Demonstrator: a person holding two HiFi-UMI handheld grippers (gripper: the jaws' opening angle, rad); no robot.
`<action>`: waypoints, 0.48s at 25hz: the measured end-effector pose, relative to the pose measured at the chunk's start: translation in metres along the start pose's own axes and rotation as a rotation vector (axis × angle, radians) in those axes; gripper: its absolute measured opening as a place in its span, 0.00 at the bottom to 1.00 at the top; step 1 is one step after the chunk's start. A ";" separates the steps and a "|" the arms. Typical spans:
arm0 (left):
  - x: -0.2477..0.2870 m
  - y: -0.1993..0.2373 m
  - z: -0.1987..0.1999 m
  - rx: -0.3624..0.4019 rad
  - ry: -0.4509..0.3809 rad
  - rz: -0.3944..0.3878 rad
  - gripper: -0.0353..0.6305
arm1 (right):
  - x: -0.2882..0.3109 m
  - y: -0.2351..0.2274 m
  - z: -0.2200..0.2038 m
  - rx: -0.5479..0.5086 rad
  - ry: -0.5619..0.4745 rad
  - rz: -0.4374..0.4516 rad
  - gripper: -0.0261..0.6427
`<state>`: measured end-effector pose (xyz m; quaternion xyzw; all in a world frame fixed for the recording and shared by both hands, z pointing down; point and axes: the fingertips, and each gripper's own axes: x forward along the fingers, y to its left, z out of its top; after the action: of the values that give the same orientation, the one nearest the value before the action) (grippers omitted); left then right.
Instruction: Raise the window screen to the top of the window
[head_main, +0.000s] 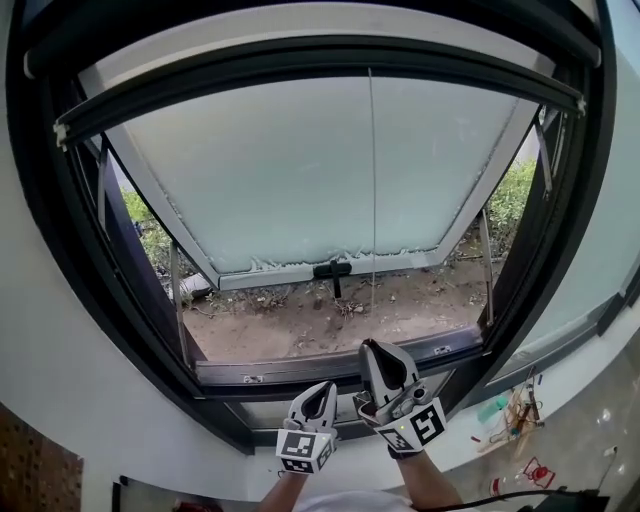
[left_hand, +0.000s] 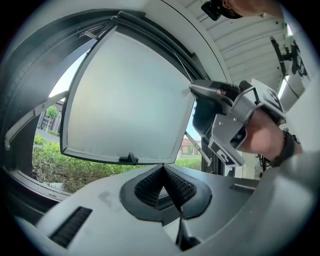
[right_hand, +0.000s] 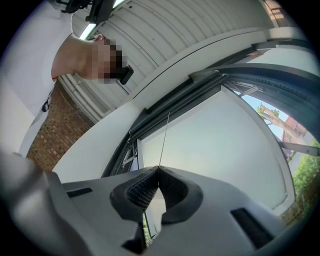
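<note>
right gripper (head_main: 376, 347): fingers clamped on thin grey pull cord (head_main: 371, 180) | cord runs straight up from fingers to dark horizontal window screen bar (head_main: 300, 58), seemingly near frame top | left gripper (head_main: 318, 392): fingers together, empty, lower alongside | right hand nearer

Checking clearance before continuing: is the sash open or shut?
Open: the sash swings outward from its top, with ground visible beneath its lower edge.
</note>
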<state>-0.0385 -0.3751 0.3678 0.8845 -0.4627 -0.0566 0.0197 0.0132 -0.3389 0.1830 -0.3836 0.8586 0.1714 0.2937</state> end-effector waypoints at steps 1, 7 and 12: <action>-0.001 0.000 -0.001 -0.001 0.003 0.002 0.05 | 0.004 0.001 0.009 -0.002 -0.015 0.007 0.04; -0.004 -0.005 -0.001 -0.001 0.010 0.001 0.06 | 0.022 0.012 0.062 0.033 -0.135 0.104 0.04; -0.013 -0.012 -0.007 -0.004 0.031 0.000 0.05 | 0.007 0.010 0.041 0.249 -0.070 0.124 0.04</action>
<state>-0.0355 -0.3577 0.3748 0.8853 -0.4621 -0.0440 0.0284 0.0177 -0.3147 0.1476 -0.2840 0.8846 0.0945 0.3577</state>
